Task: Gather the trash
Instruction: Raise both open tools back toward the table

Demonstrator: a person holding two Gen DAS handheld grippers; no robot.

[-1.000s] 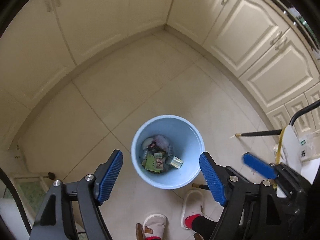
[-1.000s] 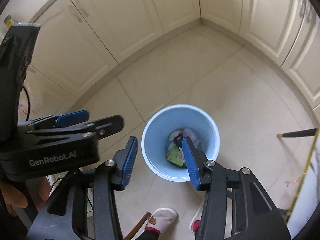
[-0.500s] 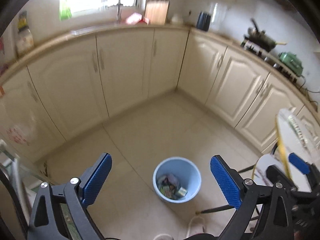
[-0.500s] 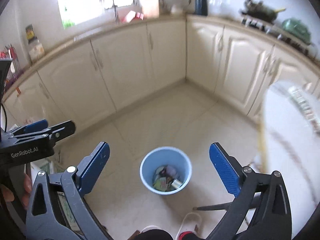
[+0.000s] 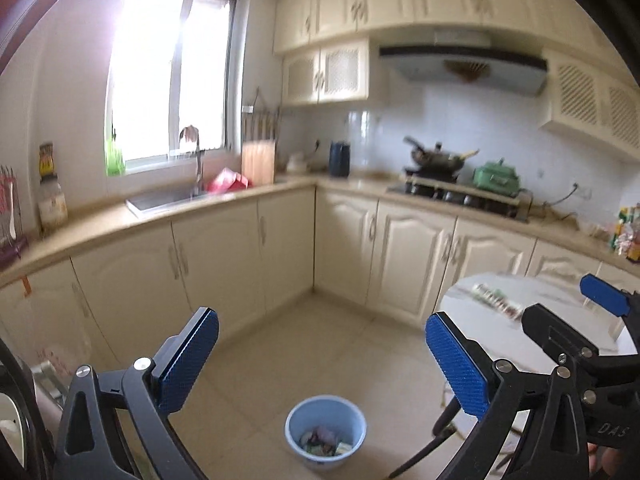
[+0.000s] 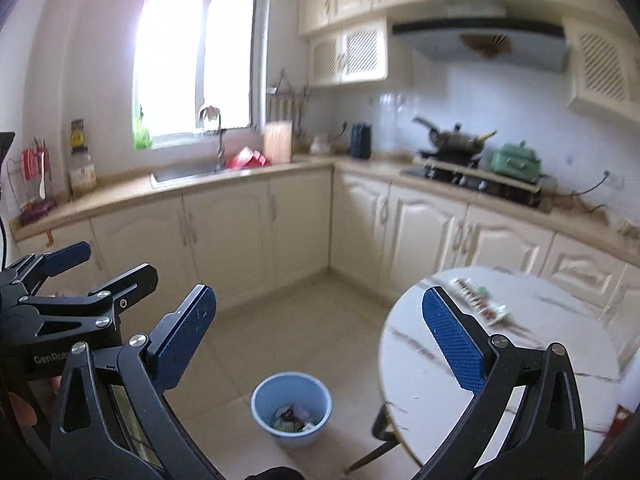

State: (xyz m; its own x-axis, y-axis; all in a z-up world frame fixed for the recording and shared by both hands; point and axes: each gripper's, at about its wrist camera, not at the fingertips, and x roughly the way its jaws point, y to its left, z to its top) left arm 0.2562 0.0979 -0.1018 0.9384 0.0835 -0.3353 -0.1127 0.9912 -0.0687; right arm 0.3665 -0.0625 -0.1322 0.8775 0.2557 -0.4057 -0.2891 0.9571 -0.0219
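Holding both grippers up and level, you are between two pickups, as I judge it: the blue bin (image 6: 291, 410) on the floor already has wrappers in it, and one more piece of trash waits on the round worktop (image 6: 540, 364).

The left gripper (image 5: 322, 364) has its fingers spread wide and holds nothing. The right gripper (image 6: 320, 344) is the same, fingers wide apart and empty. The blue pads have a fine knurled texture, good for thin slippery things.

The trash is a flat printed wrapper (image 6: 478, 306), long and narrow, red and green on white, lying near the far edge of the worktop. It is blurred, so I cannot tell if it is paper or foil. It looks thin and light and lies flat on the smooth marble-pattern top, so I think it will be hard to get under.

For the next move, the right gripper is the nearer one. You need to bring it down over the wrapper, put one finger on each long side, and close low against the surface. The wrapper may slide away on this glossy top. After that, the plastic bin stands on the tile floor (image 6: 280, 332), beside the worktop.
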